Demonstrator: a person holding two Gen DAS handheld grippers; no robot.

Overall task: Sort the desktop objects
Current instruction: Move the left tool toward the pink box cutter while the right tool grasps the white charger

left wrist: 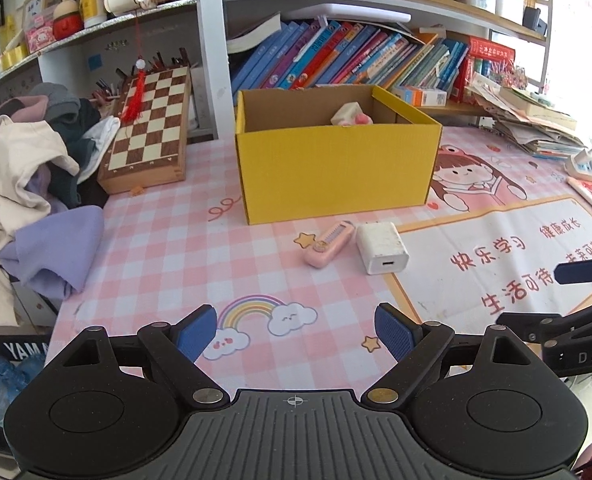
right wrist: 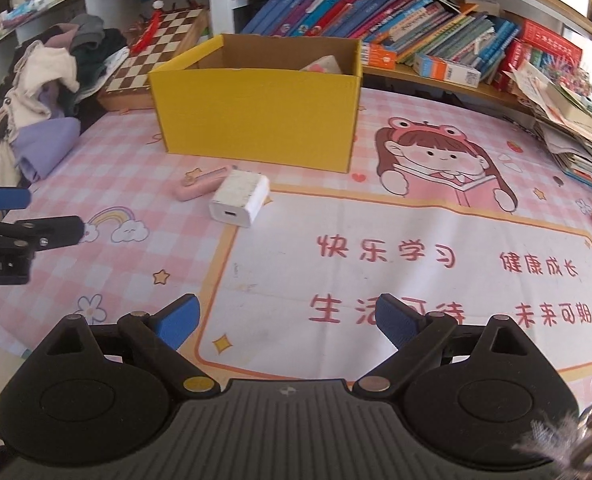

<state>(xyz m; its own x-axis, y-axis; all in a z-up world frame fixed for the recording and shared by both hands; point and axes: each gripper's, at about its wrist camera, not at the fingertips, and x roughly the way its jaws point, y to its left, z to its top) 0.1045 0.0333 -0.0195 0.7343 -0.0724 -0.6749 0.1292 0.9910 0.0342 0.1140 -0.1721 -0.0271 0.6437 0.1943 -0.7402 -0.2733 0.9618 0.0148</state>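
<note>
A yellow cardboard box (left wrist: 335, 168) (right wrist: 256, 120) stands open on the pink checked desk mat, with a pale pink-and-white item (left wrist: 349, 116) (right wrist: 321, 65) inside it. In front of the box lie a small pink utility knife (left wrist: 329, 243) (right wrist: 200, 185) and, touching it on the right, a white charger block (left wrist: 381, 247) (right wrist: 240, 196). My left gripper (left wrist: 296, 336) is open and empty, low over the mat short of both objects. My right gripper (right wrist: 288, 322) is open and empty too, over the white printed panel to the right of the charger.
A pile of clothes (left wrist: 32, 176) (right wrist: 48, 92) and a chessboard case (left wrist: 148, 128) fill the left side. Leaning books (left wrist: 343, 56) (right wrist: 375, 12) line the shelf behind the box. Stacked papers (left wrist: 535, 120) (right wrist: 575, 128) sit at the right edge.
</note>
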